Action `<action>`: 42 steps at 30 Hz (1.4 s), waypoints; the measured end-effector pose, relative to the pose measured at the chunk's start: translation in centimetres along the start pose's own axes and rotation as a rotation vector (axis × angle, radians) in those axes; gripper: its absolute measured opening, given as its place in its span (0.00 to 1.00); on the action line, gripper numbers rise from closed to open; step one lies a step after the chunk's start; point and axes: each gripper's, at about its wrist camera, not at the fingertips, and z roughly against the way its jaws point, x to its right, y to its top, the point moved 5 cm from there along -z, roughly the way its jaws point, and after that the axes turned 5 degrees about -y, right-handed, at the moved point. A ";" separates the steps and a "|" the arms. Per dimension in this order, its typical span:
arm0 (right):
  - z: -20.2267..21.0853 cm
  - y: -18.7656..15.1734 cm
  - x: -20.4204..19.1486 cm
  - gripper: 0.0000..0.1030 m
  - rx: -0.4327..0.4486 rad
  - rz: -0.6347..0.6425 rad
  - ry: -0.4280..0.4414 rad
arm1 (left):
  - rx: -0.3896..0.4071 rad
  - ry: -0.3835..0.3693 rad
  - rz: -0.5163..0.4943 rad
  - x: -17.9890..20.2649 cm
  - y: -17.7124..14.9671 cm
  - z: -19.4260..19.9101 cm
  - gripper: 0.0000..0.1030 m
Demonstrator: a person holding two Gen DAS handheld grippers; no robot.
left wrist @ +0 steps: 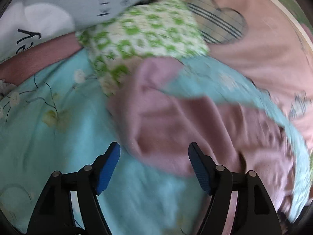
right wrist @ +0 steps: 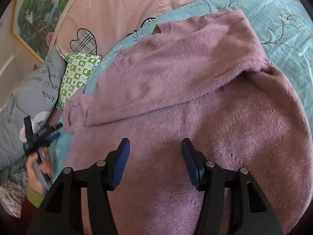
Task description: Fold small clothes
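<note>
A mauve knitted sweater (right wrist: 176, 90) lies on a turquoise flowered bedsheet (right wrist: 283, 31), with one side folded over its body along a diagonal edge. My right gripper (right wrist: 155, 146) is open and empty, just above the sweater's lower body. In the blurred left wrist view the sweater (left wrist: 168, 121) lies ahead and to the right, and a strip of turquoise cloth crosses over it. My left gripper (left wrist: 154, 150) is open and empty, at the sweater's near edge over the sheet (left wrist: 58, 137). The left gripper also shows far left in the right wrist view (right wrist: 56, 131), in a hand.
A green-and-white patterned pillow (left wrist: 140, 31) and a grey pillow with lettering (left wrist: 58, 5) lie past the sweater. A pink quilt with checked patches (left wrist: 264, 45) covers the far side. A framed picture (right wrist: 33, 19) hangs on the wall.
</note>
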 end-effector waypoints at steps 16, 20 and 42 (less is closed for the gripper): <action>1.6 -0.7 -2.6 0.55 0.040 0.122 -0.001 | -0.049 0.028 -0.097 1.2 7.1 -7.8 0.09; 2.7 -0.7 -3.2 0.55 0.060 0.130 0.025 | 0.042 -0.098 -0.280 9.4 4.8 -3.2 0.08; 4.6 0.2 -1.1 0.55 0.096 -0.033 0.041 | -0.106 -0.372 -0.569 26.2 -14.1 -3.0 0.25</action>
